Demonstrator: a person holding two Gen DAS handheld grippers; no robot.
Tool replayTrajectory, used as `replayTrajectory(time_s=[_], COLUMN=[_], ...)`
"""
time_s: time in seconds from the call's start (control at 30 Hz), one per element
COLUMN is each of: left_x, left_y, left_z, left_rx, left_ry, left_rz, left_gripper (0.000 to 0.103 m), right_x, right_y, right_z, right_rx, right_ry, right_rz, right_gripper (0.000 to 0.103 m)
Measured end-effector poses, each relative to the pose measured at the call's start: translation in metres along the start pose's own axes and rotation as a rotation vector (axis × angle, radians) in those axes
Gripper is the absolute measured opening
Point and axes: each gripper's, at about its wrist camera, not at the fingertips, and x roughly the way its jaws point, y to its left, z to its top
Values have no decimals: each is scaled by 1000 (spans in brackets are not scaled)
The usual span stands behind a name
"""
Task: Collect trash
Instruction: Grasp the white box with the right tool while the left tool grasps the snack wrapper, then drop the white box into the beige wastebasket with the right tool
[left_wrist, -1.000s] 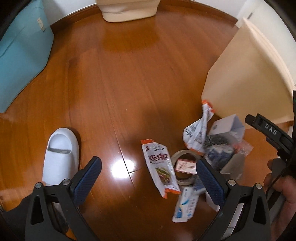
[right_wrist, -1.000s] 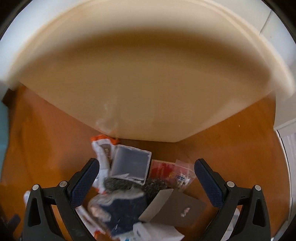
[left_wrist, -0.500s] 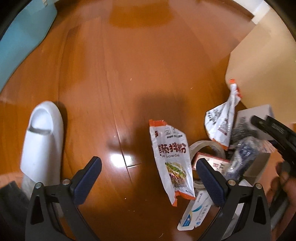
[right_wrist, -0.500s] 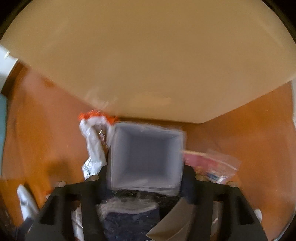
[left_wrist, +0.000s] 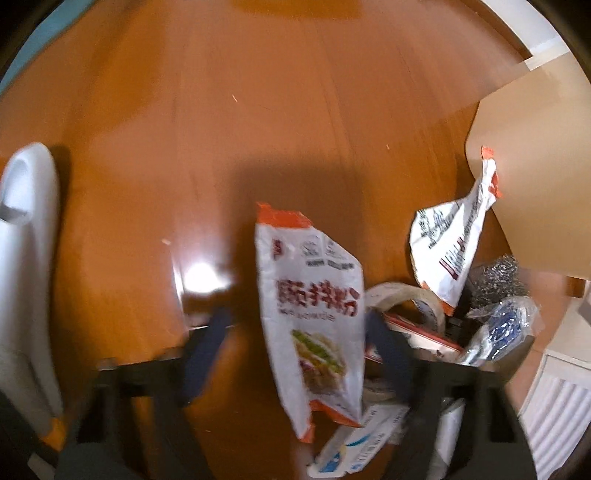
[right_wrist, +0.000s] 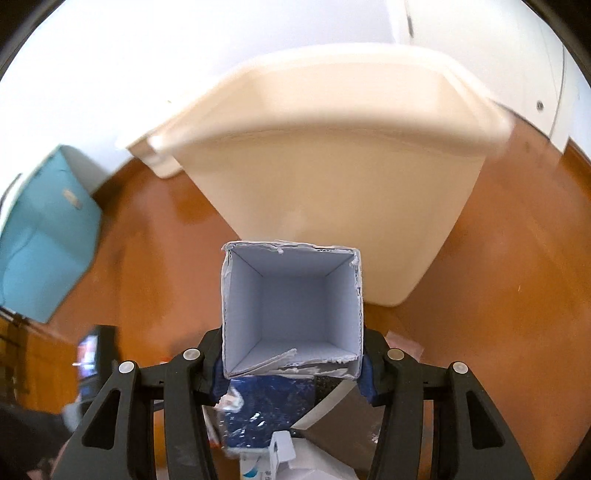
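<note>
Left wrist view, blurred: the left gripper (left_wrist: 295, 354) points steeply down at the wooden floor (left_wrist: 258, 110), its jaws just closing in around a white and orange snack wrapper (left_wrist: 314, 314). The blue pads sit on either side of the wrapper; the right pad is at its edge, the left pad stands clear, so no grip shows. Just right of the wrapper lie a roll of tape (left_wrist: 406, 299), a second crumpled white wrapper (left_wrist: 454, 243), a metal scourer (left_wrist: 495, 277) and a clear bag with blue contents (left_wrist: 506, 325). A beige bin (left_wrist: 535, 166) stands at the right edge, touching the crumpled wrapper's tip. A white slipper (left_wrist: 26, 258) lies far left. Right wrist view: the right gripper (right_wrist: 291, 369) has its jaws half closed, pads pressing both sides of a small open white box (right_wrist: 291, 306), its mouth facing the camera, held above the floor. The bin fills the view beyond the box. Below the box lies more litter. A teal bag (right_wrist: 44, 236) sits at left.
</note>
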Motion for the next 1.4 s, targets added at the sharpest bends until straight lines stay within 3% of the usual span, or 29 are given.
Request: replayTrajectory(time_s=[0.17, 0.27, 0.33, 0.5, 0.57, 0.7, 0.77, 0.9, 1.0, 1.1, 1.23, 1.33, 1.4], left_x=[5, 2, -5, -29, -33, -42, -43, -39, -35, -35, -49, -63, -73], left_y=[4, 13, 18, 38, 43, 43, 41, 30, 18, 9, 7, 3, -1], left_z=[5, 1, -1, -12, -16, -28, -31, -32, -29, -28, -27, -24, -22], left_rx=[-1, 11, 19, -10, -22, -13, -7, 2, 15, 36, 59, 71, 74], left_ry=[18, 0, -14, -64, -64, -67, -66, -71, -78, -86, -116, -149, -172], left_rz=[-31, -53, -68, -56, -60, -58, -56, -45, -37, -27, -19, -16, -15], left_gripper=[24, 16, 15, 15, 15, 15, 15, 15, 15, 15, 15, 15, 15], right_x=[-52, -75, -110, -145, -147, -128, -101, -11, 60, 106, 145, 145, 144], right_y=[11, 10, 15, 17, 12, -3, -8, 1, 26, 49, 47, 26, 16], right_z=[2, 16, 29, 77, 95, 137, 165, 200, 191, 169, 152, 154, 168], right_rx=[-64, -73, -72, -45, -42, -18, -51, -214, -471, -659, -687, -658, -596], right_ry=[-100, -164, -200, -282, -301, -254, -175, 160, 441, 615, 755, 776, 769], right_rz=[27, 44, 57, 84, 94, 76, 69, -24, -124, -184, -221, -230, -213], right_gripper=[55, 55, 55, 55, 55, 55, 55, 55, 55, 55, 55, 59, 74])
